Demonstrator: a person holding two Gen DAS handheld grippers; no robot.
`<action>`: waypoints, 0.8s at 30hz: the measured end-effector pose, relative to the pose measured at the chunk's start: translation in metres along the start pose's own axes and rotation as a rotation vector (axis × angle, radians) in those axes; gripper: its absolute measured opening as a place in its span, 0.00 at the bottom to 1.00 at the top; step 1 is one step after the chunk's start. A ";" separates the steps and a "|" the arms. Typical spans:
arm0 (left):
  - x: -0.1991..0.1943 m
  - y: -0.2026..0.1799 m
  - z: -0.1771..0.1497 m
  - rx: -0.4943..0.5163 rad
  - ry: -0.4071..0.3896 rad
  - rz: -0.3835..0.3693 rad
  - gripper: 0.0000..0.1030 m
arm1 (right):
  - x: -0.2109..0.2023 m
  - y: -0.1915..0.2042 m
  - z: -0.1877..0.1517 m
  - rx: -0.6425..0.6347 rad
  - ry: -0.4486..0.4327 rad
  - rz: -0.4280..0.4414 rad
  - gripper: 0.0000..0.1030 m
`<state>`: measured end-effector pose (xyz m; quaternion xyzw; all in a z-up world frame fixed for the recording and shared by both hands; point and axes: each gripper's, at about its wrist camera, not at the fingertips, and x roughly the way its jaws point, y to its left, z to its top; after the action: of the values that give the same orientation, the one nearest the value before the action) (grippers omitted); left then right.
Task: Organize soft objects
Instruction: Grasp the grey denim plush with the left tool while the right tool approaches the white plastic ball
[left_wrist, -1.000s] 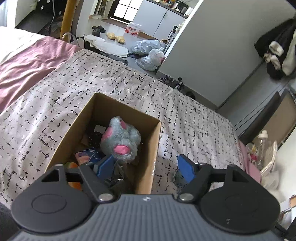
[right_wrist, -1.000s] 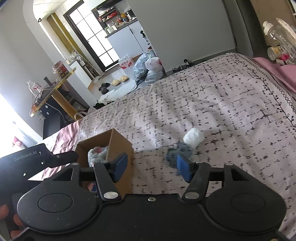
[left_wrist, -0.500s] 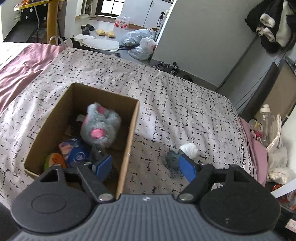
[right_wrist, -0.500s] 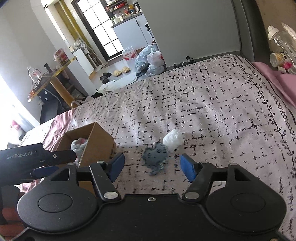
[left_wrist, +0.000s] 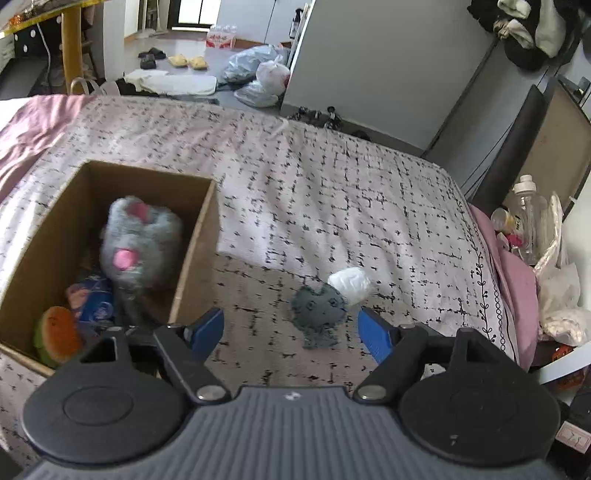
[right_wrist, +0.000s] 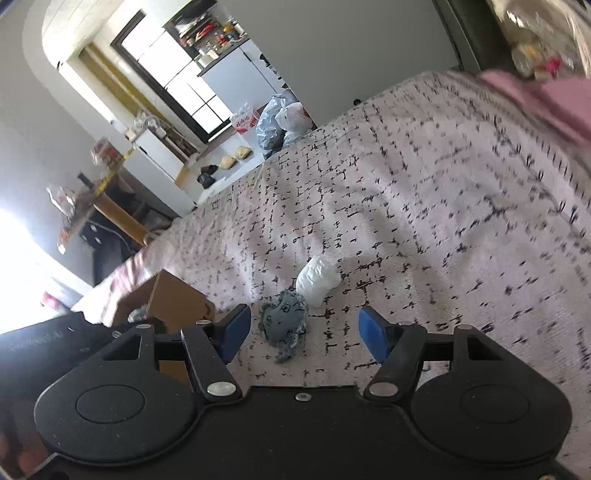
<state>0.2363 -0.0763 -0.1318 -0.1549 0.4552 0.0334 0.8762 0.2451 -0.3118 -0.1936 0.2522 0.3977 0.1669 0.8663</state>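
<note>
Since the earlier frame my left gripper (left_wrist: 291, 328) had swung off the cardboard box (left_wrist: 199, 236), now at the left of the frame with the grey plush (left_wrist: 140, 240) inside; its jaws stood apart and empty, the dark grey toy (left_wrist: 319, 308) and white bundle (left_wrist: 350, 280) touching each other on the bedspread (left_wrist: 332, 206) at lower centre. Through my right gripper (right_wrist: 304, 328), equally agape and empty, the toy (right_wrist: 284, 321) lay between the pads at lower centre, the bundle (right_wrist: 317, 280) just above it, the box (right_wrist: 173, 302) at lower left.

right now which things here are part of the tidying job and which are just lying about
Job:
cardboard box
grey plush with pink patches, in the box
small grey soft toy, on the bed
white soft bundle, touching it

Lying about:
plastic bags
slippers
bottle
</note>
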 end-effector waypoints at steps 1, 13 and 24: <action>0.005 -0.002 0.000 -0.004 0.008 0.002 0.76 | 0.003 -0.004 0.000 0.018 0.004 0.012 0.62; 0.060 -0.025 -0.004 0.008 0.081 0.043 0.76 | 0.019 -0.035 0.004 0.139 0.010 0.026 0.59; 0.106 -0.034 -0.007 0.007 0.140 0.051 0.75 | 0.040 -0.050 0.006 0.188 0.041 0.033 0.59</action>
<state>0.2995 -0.1200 -0.2133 -0.1422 0.5194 0.0432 0.8415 0.2792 -0.3346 -0.2432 0.3355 0.4249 0.1484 0.8276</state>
